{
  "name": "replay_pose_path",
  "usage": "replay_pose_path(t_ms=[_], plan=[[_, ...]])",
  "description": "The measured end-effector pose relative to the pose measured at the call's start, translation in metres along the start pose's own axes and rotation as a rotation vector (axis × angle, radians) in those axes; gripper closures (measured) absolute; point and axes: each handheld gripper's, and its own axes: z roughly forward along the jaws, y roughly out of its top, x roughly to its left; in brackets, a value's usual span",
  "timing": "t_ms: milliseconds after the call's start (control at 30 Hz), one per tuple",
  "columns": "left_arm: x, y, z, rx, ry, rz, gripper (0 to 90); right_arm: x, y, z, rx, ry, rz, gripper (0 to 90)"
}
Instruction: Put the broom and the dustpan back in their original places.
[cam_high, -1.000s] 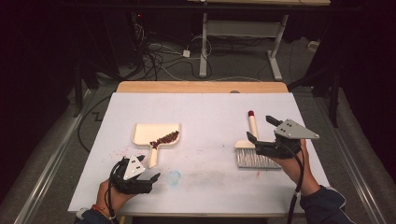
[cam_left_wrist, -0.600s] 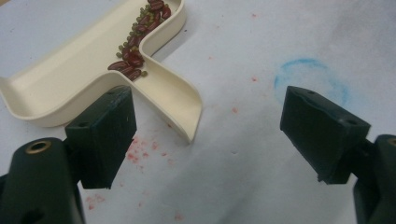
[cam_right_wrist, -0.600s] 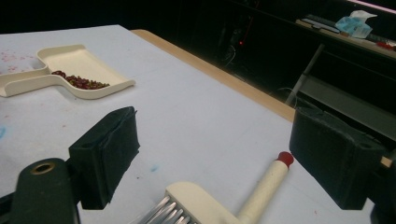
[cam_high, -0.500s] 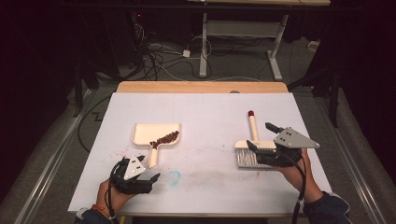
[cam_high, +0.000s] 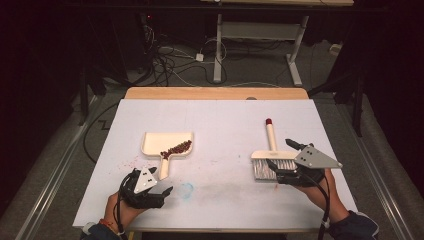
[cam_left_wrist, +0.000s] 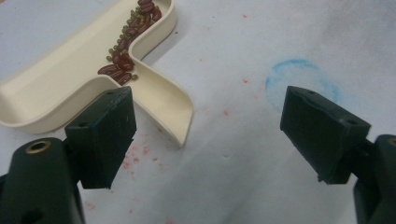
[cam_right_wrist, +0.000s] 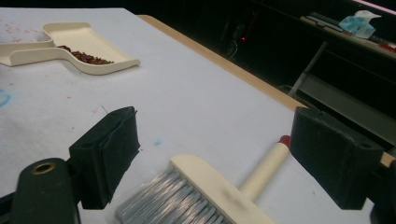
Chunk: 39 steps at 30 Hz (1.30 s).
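A cream dustpan (cam_high: 159, 142) lies left of centre on the white table with dark red beans (cam_high: 176, 148) piled near its handle. My left gripper (cam_high: 159, 183) rests just below that handle, open and holding nothing. In the left gripper view the handle's end (cam_left_wrist: 170, 109) lies beside the left jaw and the beans (cam_left_wrist: 125, 52) lie beyond it. A cream brush (cam_high: 271, 158) with grey bristles and a red-tipped handle lies at the right. My right gripper (cam_high: 281, 154) hovers at its bristle end, open; in the right gripper view the brush (cam_right_wrist: 212, 193) lies low between the jaws, untouched.
A faint blue ring mark (cam_high: 186, 190) and small red specks (cam_high: 131, 161) stain the white table cover (cam_high: 225, 125). A wooden strip (cam_high: 215, 93) edges the far side. Cables and desk legs (cam_high: 218, 45) occupy the dark floor beyond.
My right gripper has drawn back toward the near edge and slightly right, staying open over the brush head. The left gripper, dustpan and brush have not moved.
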Motion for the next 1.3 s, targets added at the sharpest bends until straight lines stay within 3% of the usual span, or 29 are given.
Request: replay_pose_path(t_ms=[667, 1100, 1300], plan=[[-0.001, 0.001, 0.002, 0.003, -0.008, 0.001, 18.1, -0.003, -0.031, -0.018, -0.016, -0.029, -0.031, 16.2], [0.000, 0.002, 0.003, -0.011, -0.011, -0.006, 18.1, -0.005, -0.056, -0.030, 0.014, -0.033, -0.026, 16.2], [0.003, 0.002, 0.004, -0.019, -0.013, -0.014, 18.0, 0.000, -0.068, -0.028, 0.066, -0.013, -0.022, 16.2]])
